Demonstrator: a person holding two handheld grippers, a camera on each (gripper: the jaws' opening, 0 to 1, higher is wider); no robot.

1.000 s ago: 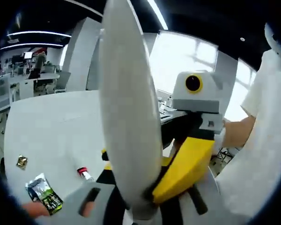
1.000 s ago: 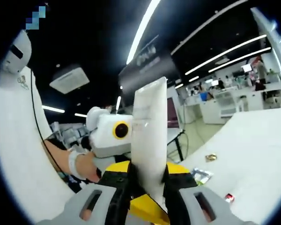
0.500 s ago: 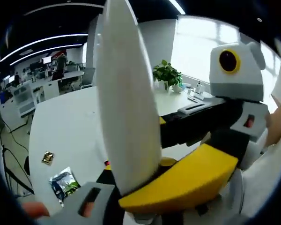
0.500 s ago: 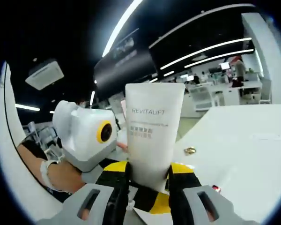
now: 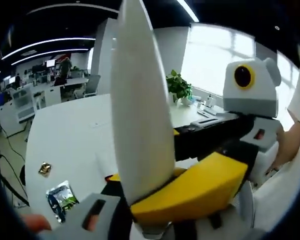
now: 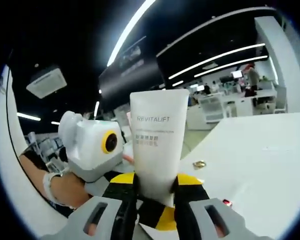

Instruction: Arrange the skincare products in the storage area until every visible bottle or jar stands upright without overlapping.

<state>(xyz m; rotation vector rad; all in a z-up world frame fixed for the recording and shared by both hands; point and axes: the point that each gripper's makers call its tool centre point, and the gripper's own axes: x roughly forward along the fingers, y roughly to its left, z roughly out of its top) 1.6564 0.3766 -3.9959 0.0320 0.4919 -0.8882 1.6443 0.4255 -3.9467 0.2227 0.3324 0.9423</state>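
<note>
Right gripper view is showing my right gripper (image 6: 150, 197) clamping a white squeeze tube (image 6: 158, 142) between its jaws, holding it up above a white table (image 6: 260, 170). Grey lettering on the tube's flat face is reading "REVITALIFT", with smaller lines beneath that are too fine to read. The tube is broad and square at the top and narrowing towards the jaws. My left gripper (image 6: 92, 147) is sitting just beside it, with a hand (image 6: 65, 187) behind.

Left gripper view is showing the same tube (image 5: 140, 100) edge-on, as a tall white blade tapering to a point. My left gripper (image 5: 122, 220) is sitting at its base, but I cannot tell how its jaws are standing. My right gripper (image 5: 200, 187), yellow and black, is pressing against the tube. The table (image 5: 75, 135) is spreading wide behind, carrying a small gold-wrapped item (image 5: 45, 169) and a printed sachet (image 5: 60, 200) near its edge, well apart from the tube.
</note>
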